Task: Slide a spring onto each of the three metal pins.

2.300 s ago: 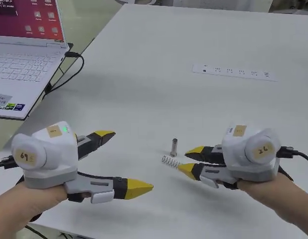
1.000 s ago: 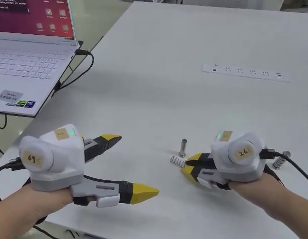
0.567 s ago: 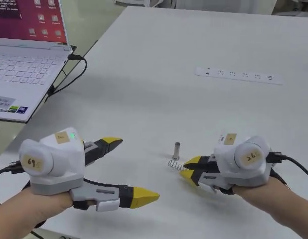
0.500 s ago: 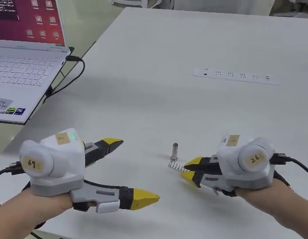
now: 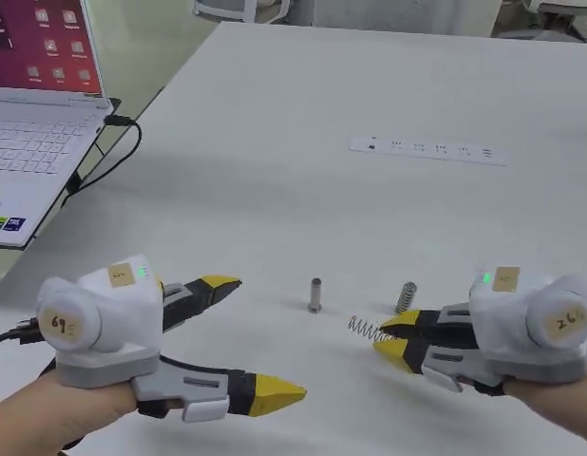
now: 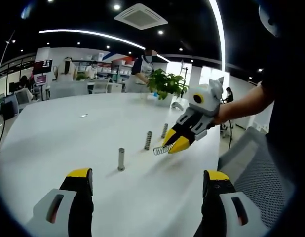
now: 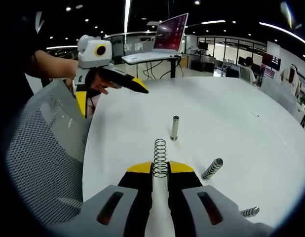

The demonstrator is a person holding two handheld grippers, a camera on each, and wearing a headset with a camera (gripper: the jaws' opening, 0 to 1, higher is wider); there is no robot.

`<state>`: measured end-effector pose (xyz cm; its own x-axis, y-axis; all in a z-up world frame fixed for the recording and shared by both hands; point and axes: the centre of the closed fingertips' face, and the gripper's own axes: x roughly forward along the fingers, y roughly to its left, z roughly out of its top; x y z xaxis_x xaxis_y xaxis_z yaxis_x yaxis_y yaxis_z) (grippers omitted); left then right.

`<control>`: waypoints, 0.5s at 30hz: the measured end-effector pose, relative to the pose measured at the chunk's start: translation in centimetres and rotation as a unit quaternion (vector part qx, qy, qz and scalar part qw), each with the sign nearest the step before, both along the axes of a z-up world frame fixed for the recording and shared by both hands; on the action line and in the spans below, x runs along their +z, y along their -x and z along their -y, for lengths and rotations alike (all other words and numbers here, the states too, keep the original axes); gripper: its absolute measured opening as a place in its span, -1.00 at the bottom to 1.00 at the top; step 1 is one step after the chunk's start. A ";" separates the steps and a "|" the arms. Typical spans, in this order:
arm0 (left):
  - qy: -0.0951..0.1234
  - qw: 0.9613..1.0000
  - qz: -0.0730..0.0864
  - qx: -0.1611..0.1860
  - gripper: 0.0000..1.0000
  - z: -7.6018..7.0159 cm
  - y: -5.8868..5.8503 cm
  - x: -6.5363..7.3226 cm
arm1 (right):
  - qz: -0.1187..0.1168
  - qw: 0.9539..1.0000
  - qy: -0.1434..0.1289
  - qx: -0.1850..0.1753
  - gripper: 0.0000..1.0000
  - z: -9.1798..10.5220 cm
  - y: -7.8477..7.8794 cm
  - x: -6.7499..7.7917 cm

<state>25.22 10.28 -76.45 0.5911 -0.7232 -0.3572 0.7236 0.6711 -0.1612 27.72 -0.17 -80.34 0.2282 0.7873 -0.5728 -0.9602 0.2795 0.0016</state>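
I find an open-plan office: long white table point(image 5: 265, 180), laptop point(image 5: 32, 142) far left, power strip point(image 5: 428, 150), ceiling air vent point(image 6: 140, 16), potted plant point(image 6: 167, 84), mesh chair point(image 7: 39, 148).

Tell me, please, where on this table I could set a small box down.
Bare: the wide stretch of table between the laptop and the power strip, and beyond the strip. Crowded: in front, where the right gripper holds a spring beside a bare pin and a sprung pin.
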 end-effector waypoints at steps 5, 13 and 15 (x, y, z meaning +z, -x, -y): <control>0.011 1.000 -0.011 -0.020 0.62 0.8 0.5 0.2 | 0.004 1.000 0.010 0.005 -0.84 1.3 0.9 0.4; 0.028 0.996 -0.036 -0.079 0.02 3.0 1.3 0.5 | 0.011 1.000 0.020 0.019 -0.84 2.0 1.6 1.2; 0.022 0.995 -0.036 -0.092 -0.10 3.5 1.2 0.4 | 0.015 0.999 0.025 0.029 -0.84 2.0 1.8 1.4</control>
